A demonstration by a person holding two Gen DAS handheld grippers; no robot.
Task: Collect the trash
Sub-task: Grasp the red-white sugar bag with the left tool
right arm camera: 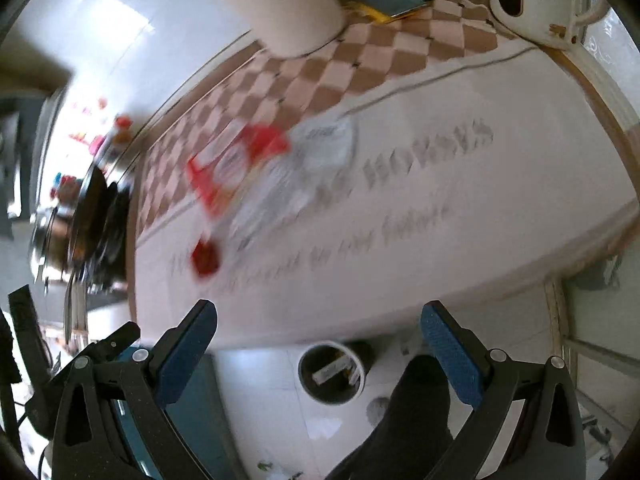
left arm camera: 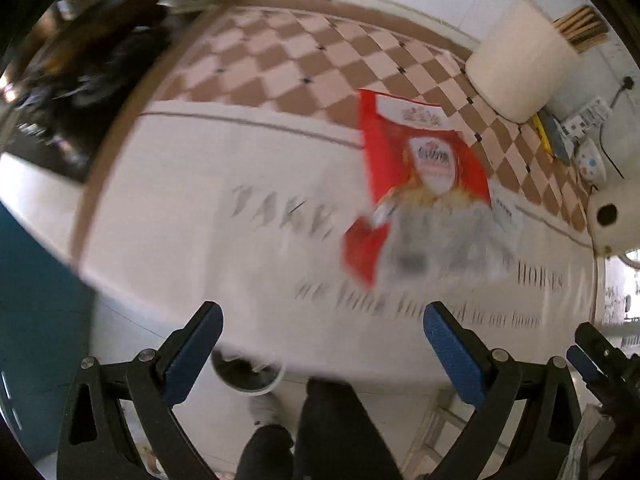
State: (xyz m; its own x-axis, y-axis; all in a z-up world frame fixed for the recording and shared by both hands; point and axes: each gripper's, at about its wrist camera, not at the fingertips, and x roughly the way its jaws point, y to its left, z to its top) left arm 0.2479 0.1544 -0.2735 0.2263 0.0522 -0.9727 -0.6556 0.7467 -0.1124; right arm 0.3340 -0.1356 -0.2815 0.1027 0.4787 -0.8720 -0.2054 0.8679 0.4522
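Note:
A red snack wrapper (left arm camera: 416, 160) lies on the white tablecloth (left arm camera: 208, 208), with a silvery torn wrapper (left arm camera: 448, 236) against its near side. Both show blurred in the right wrist view, the red wrapper (right arm camera: 236, 164) and the silvery one (right arm camera: 296, 176), plus a small red scrap (right arm camera: 205, 258) nearer the table edge. My left gripper (left arm camera: 322, 320) is open and empty above the table's near edge. My right gripper (right arm camera: 318, 318) is open and empty above the same edge. A white-rimmed trash bin (right arm camera: 332, 372) stands on the floor below; it also shows in the left wrist view (left arm camera: 248, 372).
A paper roll (left arm camera: 520, 60) stands on the checkered part of the cloth, with a white kettle (left arm camera: 612, 208), a dotted bowl (left arm camera: 592, 160) and papers (left arm camera: 556, 136) beyond. Dark cookware (left arm camera: 92, 72) sits at the table's left end. The person's dark-trousered leg (right arm camera: 408, 420) is beside the bin.

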